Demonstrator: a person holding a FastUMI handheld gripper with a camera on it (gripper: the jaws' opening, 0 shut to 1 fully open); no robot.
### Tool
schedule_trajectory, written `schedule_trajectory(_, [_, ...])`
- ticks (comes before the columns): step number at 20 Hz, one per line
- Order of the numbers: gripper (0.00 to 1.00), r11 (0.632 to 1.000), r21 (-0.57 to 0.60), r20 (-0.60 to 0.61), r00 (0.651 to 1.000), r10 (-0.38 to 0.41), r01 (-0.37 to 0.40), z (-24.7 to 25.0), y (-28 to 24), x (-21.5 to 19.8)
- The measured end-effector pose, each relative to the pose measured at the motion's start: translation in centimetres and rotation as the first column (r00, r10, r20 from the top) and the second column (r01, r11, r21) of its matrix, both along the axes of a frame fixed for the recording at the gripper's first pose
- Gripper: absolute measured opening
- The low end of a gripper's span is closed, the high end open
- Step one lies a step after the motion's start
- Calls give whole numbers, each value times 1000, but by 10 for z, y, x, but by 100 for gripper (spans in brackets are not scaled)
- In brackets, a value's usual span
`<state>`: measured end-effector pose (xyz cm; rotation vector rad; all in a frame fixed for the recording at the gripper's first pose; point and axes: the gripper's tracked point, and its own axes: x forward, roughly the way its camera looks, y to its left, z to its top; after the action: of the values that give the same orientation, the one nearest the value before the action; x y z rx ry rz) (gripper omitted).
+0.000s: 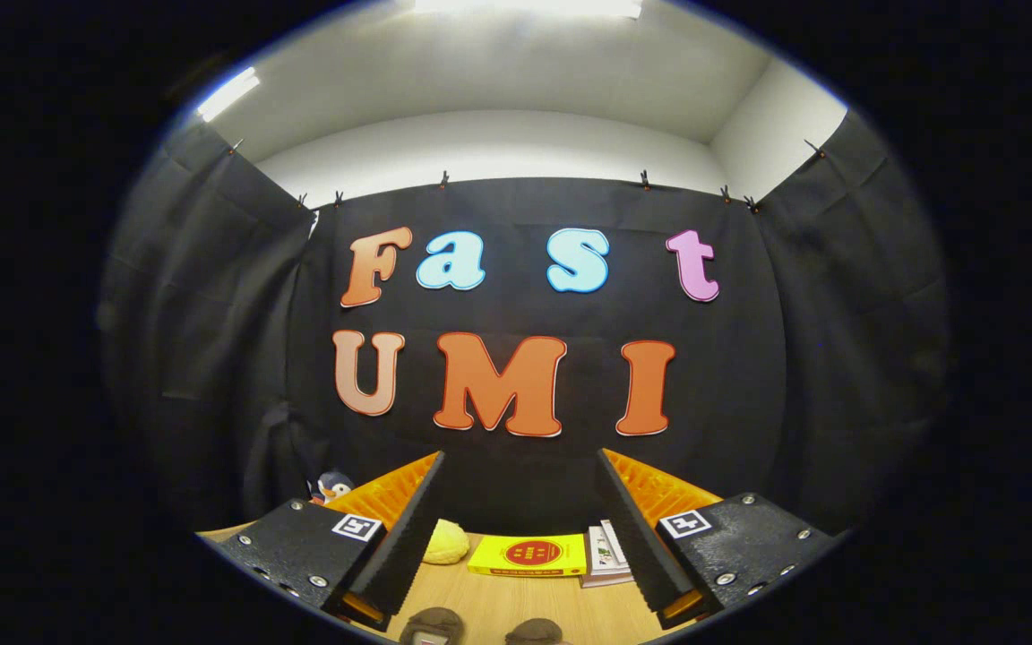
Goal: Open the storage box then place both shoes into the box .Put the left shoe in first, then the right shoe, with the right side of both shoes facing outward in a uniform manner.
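Gripper [520, 528]: raised level above a wooden table [516, 605], aimed at the black cloth wall; fingers [408, 528] spread wide apart, nothing held between them, nothing touched.

Shoes, two, dark: only the tops seen, low between the fingers at about 6 o'clock from the gripper's midpoint. One [434, 623] toward 7 o'clock, the other [534, 632] toward 5 o'clock, set side by side and a little apart, resting on the table. Left from right not told from so small a showing.

Yellow book [529, 555]: flat on the table beyond the shoes, between the fingers at roughly 12 o'clock from them, red round mark on its cover.

Pale yellow soft lump [446, 542]: at 9 o'clock of the book, just beside the left finger's inner face, near the book but apart from it.

Stack of printed booklets [606, 555]: at 3 o'clock of the book, touching or nearly touching its edge, partly hidden behind the right finger.

Small penguin toy [332, 486]: far back at 10 o'clock, outside the left finger, against the cloth wall.

Storage box: place not told.
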<state>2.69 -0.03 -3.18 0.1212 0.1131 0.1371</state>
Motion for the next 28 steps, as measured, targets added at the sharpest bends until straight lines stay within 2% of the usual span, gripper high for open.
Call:
schedule_trajectory(2, [97, 1000, -15, -9, 1000, 13, -13, -5, 1, -2])
schedule_trajectory(6, [97, 995, 36, -38, 995, 90, -89, -17, 17, -7])
schedule_trajectory(15, [97, 994, 37, -38, 994, 101, -100, -22, 30, -4])
schedule_trajectory(18, [97, 983, 66, -92, 980, 177, -171, -43, 58, -11])
schedule_trajectory(24, [97, 940, 164, -211, 920, 331, -300, -86, 123, -24])
schedule_trajectory(28, [97, 885, 256, -323, 828, 458, -390, -124, 166, -44])
